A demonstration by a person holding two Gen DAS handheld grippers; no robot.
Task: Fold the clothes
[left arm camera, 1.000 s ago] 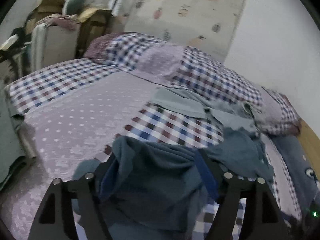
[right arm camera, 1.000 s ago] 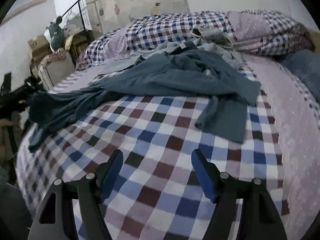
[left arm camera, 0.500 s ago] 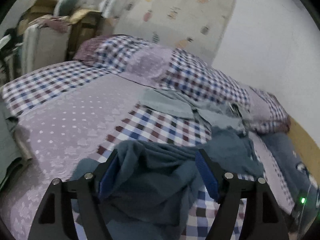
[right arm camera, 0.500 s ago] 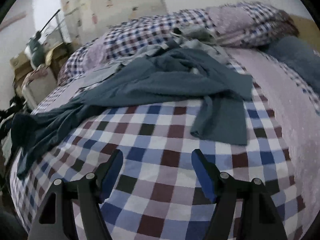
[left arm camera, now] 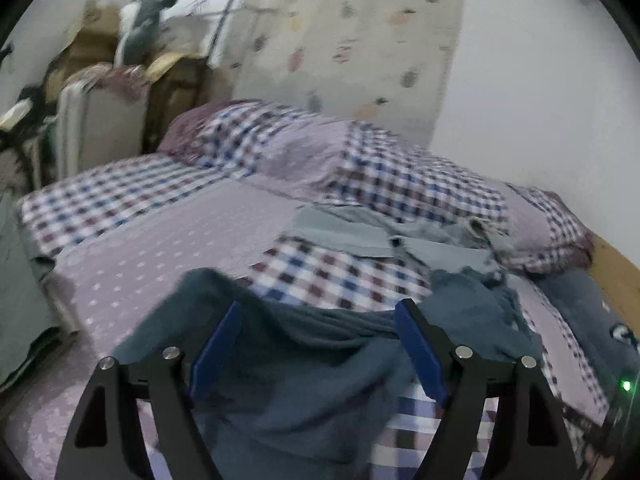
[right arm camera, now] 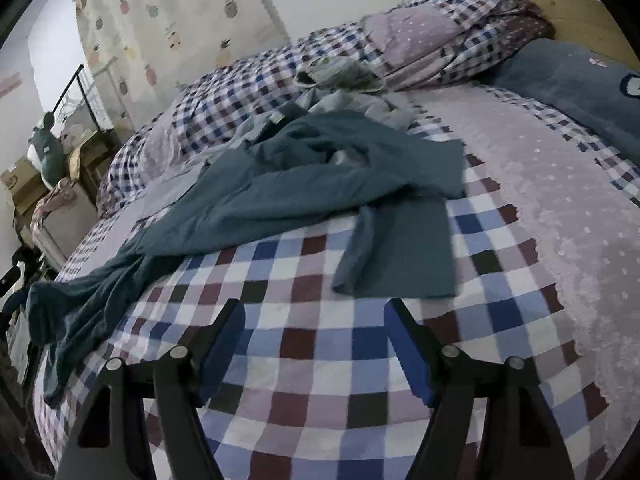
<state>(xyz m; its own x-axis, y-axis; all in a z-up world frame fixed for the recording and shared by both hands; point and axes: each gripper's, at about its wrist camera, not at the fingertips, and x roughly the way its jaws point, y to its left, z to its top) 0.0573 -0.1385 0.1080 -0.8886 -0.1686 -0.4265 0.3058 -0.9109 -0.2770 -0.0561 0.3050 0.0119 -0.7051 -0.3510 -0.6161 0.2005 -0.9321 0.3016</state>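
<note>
A dark teal garment (right arm camera: 304, 184) lies crumpled across the checked bedspread (right arm camera: 320, 364), one flat end (right arm camera: 404, 248) pointing at my right gripper. Its other end (right arm camera: 68, 312) trails to the bed's left edge. My right gripper (right arm camera: 315, 306) is open just above the bedspread, a short way before that flat end, with nothing between its fingers. In the left wrist view the same teal garment (left arm camera: 304, 364) bunches under and between the open fingers of my left gripper (left arm camera: 320, 308); the blue pads (left arm camera: 216, 344) stand wide apart, not pinching it. A light grey garment (left arm camera: 344, 232) lies farther back.
Checked pillows (right arm camera: 432, 40) and a dark blue pillow (right arm camera: 576, 80) line the wooden headboard (right arm camera: 588, 16). The light grey garment (right arm camera: 340, 80) is heaped by the pillows. Boxes and furniture (left arm camera: 104, 92) crowd the bed's far side. A fruit-print curtain (left arm camera: 360, 32) hangs on the wall.
The right gripper has swung toward the headboard end and edged nearer the teal garment. In the left view the teal cloth has sunk lower between the fingers. Both grippers stayed open.
</note>
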